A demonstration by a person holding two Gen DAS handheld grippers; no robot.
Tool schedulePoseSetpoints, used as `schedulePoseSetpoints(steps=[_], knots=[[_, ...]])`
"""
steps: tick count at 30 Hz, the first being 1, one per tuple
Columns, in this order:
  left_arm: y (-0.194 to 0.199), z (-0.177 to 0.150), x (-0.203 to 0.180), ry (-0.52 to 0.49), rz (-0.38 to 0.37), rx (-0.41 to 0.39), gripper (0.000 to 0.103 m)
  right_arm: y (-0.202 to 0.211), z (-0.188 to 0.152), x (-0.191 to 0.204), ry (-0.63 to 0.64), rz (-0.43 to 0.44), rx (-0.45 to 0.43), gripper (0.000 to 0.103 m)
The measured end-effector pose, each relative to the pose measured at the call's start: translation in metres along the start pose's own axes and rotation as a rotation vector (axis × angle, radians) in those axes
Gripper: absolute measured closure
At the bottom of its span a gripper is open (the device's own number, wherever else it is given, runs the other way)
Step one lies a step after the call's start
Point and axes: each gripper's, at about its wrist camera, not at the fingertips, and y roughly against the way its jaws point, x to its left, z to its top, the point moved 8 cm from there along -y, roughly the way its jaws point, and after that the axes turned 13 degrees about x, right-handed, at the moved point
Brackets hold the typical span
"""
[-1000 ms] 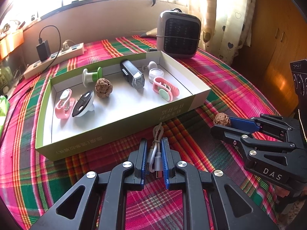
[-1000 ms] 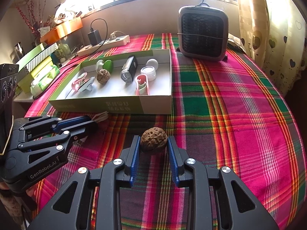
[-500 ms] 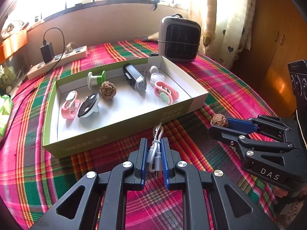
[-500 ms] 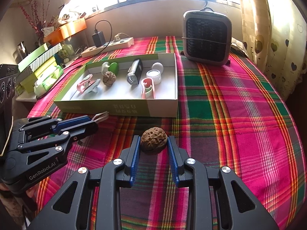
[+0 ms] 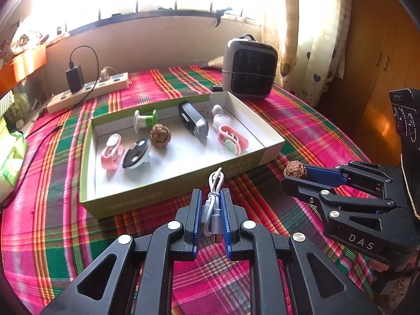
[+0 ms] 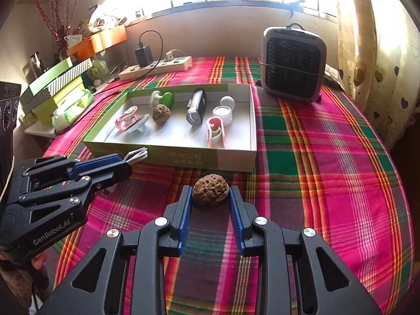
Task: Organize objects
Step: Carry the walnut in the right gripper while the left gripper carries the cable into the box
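Left gripper [image 5: 212,210] is clamped on a coiled white USB cable [image 5: 214,199]; right gripper [image 6: 210,204] pinches a brown wrinkled walnut [image 6: 209,193], both before the shallow green-sided cardboard box [image 6: 183,155].

box [image 6: 236,155] wall ahead, right cloth [image 6: 328,157] free

- Table under a plaid cloth [image 6: 328,157]
- Shallow green box [image 6: 183,155] in the middle
- Space heater [image 6: 294,65] behind it
- Power strip [image 6: 157,67] near the wall
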Motion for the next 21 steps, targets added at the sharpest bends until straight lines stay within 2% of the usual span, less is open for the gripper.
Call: schedulePoseSetpoints(steps=[21], knots=[[0.02,0.019,0.033,0.058,0.027,-0.061,0.09,0.007,0.029,0.015,0.047,0.014,-0.048,0.074]])
